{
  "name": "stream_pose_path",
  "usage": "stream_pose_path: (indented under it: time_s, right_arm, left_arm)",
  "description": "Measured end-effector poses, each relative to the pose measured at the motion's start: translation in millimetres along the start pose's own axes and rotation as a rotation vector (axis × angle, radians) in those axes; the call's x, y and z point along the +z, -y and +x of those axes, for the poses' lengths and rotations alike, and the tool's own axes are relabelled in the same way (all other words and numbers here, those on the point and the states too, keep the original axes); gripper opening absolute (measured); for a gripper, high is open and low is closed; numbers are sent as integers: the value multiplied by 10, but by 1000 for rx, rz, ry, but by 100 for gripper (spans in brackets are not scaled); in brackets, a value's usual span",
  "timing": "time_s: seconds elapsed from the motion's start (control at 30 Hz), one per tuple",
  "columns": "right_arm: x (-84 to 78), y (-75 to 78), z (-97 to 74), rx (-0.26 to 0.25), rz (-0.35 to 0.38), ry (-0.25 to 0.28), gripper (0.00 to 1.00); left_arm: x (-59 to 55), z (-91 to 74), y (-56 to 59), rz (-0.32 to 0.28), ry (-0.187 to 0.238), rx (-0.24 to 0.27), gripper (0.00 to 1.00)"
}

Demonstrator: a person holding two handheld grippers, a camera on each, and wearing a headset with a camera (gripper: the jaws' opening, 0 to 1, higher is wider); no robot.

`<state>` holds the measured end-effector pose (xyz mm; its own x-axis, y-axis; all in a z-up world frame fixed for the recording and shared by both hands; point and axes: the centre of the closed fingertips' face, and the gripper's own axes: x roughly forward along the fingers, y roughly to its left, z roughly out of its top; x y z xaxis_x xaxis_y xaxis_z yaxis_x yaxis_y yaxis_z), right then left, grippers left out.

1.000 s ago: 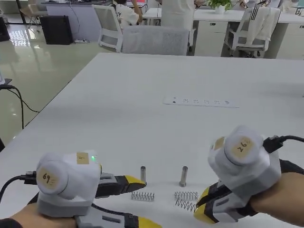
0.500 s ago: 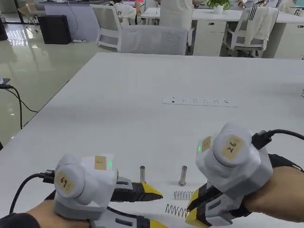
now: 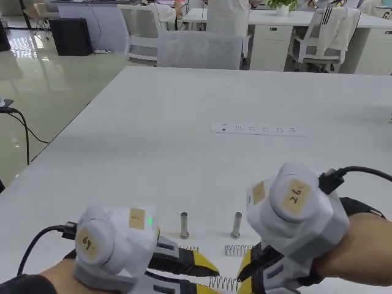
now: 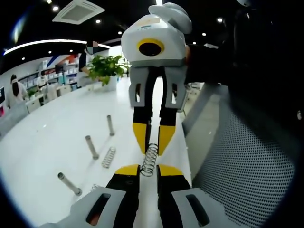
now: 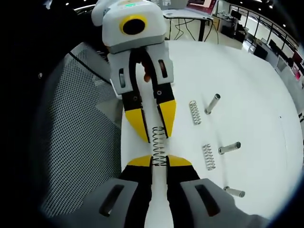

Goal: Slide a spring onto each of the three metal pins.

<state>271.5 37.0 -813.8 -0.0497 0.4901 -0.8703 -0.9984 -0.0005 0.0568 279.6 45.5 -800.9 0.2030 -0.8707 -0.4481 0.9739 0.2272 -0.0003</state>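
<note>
Spring (image 4: 150, 159) between left gripper (image 4: 147, 170) jaws, apparently

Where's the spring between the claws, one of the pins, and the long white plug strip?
spring (image 5: 159, 140), right gripper view, on its middle coils.
pin (image 3: 236, 225), head view, the right-hand one, halfway up its shaft.
plug strip (image 3: 257, 130), head view, on its flat top.

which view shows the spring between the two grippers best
The right gripper view: the spring runs full length, unblocked, between both grippers' fingers. The left gripper view shows it smaller and slanted. The head view catches just a few coils low between the grippers.
</note>
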Motion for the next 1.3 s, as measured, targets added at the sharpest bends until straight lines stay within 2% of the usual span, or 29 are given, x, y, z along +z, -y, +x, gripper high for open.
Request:
stream_pose_path:
  time_s: [0.27, 0.73, 1.1, 1.23, 1.3]
  right_arm:
    - [27, -20, -42, 4, -9, 9, 8]
    - [272, -21, -188, -33, -30, 75, 8]
    - [518, -19, -261, -54, -46, 173, 8]
    - [504, -16, -245, -49, -43, 167, 8]
    - [498, -13, -236, -50, -42, 169, 11]
  left_arm:
    - [-35, 7, 14, 24, -24, -6, 3]
    - [-55, 5, -5, 40, -39, 7, 2]
    - [-4, 4, -10, 31, -19, 11, 2]
    - [-8, 4, -8, 31, -20, 10, 2]
    - [27, 0, -9, 26, -2, 10, 2]
